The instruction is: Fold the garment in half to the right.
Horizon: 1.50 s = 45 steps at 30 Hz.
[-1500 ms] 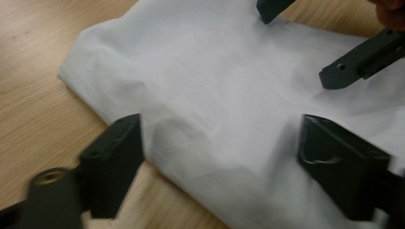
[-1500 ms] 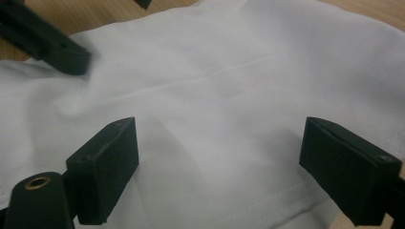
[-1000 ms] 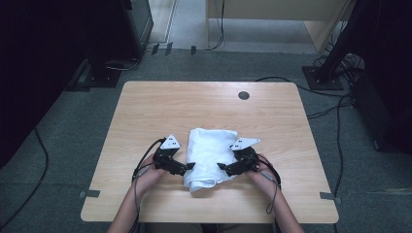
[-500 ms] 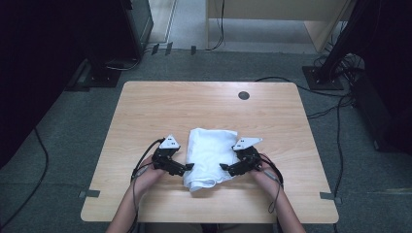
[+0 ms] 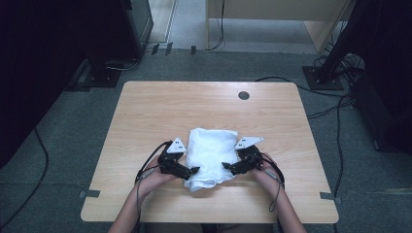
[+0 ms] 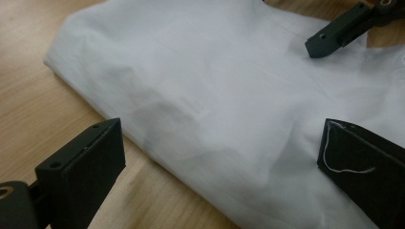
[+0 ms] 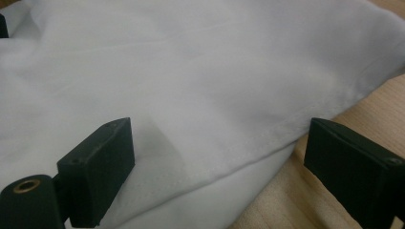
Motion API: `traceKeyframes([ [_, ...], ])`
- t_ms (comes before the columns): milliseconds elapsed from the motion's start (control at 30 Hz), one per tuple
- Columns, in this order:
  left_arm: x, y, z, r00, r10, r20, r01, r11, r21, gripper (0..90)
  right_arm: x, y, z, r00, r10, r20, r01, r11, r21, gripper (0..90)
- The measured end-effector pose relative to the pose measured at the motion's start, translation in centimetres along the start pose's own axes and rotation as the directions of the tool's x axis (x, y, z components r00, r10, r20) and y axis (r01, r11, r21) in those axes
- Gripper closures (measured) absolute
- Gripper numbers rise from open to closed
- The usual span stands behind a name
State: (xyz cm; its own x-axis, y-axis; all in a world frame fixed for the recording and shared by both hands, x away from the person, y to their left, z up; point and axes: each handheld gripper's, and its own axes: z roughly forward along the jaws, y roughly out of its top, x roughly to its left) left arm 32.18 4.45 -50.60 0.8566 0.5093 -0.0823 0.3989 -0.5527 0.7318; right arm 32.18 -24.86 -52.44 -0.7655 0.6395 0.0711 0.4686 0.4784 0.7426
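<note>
white cloth part-folded, both grippers poised at its near corners
the white cloth (image 5: 211, 155) lies bunched into a rough rectangle at the near middle of the wooden table (image 5: 145, 111); folding looks under way, its near edge not yet tidy. left gripper (image 5: 193, 171) and right gripper (image 5: 226, 166) both stand wide, jaws straddling the cloth's edges, pinching nothing. no brand, label or writing can be read

The white folded cloth (image 5: 211, 155) lies flat on the table, near my edge at six o'clock. Its near end at six o'clock is a little wrinkled.
</note>
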Motion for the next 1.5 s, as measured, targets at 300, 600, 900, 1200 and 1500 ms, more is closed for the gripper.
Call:
traceKeyframes([
  [300, -0.4, -0.5, 0.9, 0.9988, 0.037, -0.031, -0.035, 0.9964, 0.077, 2.2, 0.1, -0.1, 0.4, 0.9997, -0.019, 0.018, 0.018, 0.999, 0.037, 8.0],
  [600, -0.9, 0.4, -0.2, 0.9990, 0.020, -0.040, -0.019, 0.9992, 0.036, 3.6, 0.1, 0.7, -0.6, 0.9989, -0.032, 0.034, 0.033, 0.999, -0.015, 7.8],
  [900, -3.9, 1.5, 0.8, 0.9964, 0.073, -0.044, -0.072, 0.9972, 0.016, 3.7, 0.5, 2.7, -0.6, 0.9968, -0.071, 0.037, 0.074, 0.994, -0.080, 7.8],
  [1200, -4.3, 0.9, 1.7, 0.9913, 0.107, -0.077, -0.103, 0.9933, 0.052, 5.1, -0.1, 3.0, 3.1, 0.9966, -0.082, 0.011, 0.082, 0.997, -0.001, 7.7],
  [1500, -4.5, 0.2, 2.1, 0.9886, 0.116, -0.096, -0.111, 0.9924, 0.054, 6.2, -1.2, 2.7, 3.8, 0.9986, -0.052, -0.001, 0.052, 0.999, -0.005, 4.0],
])
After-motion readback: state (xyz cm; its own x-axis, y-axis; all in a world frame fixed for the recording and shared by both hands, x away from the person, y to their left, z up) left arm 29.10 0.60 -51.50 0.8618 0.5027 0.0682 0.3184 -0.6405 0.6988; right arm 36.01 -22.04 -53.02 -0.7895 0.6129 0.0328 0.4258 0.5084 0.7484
